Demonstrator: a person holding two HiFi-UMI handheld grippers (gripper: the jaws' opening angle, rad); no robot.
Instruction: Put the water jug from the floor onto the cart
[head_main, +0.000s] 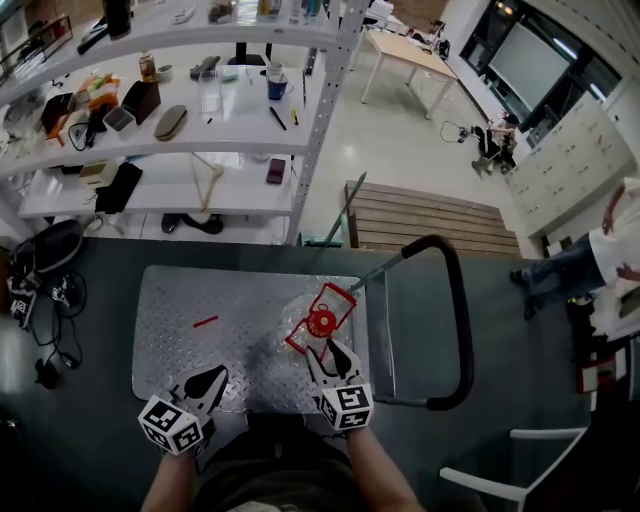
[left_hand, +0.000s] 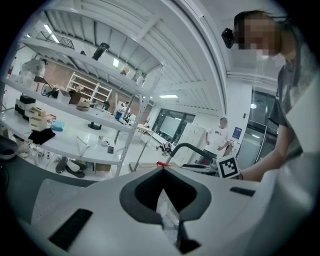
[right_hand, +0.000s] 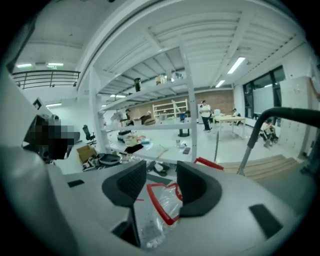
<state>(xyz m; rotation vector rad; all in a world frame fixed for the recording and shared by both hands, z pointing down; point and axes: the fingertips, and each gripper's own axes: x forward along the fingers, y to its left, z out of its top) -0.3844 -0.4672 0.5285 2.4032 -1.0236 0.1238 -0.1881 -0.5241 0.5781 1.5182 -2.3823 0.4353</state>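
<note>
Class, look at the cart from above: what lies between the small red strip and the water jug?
Nothing. In the head view only bare diamond-plate cart deck separates the red strip from the water jug.

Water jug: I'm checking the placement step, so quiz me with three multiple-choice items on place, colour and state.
1. Where is the water jug?
A. on the floor
B. on the cart deck
C. on a shelf

2. What colour is the jug's cap?
A. blue
B. red
C. green

3. How do the right tool's jaws stand?
A. apart around the jug's top
B. clamped on the cart's push bar
C. shut together, empty

Answers: B, it rests on the metal deck; B, the cap is red; A, both jaws stand clear of it.
</note>
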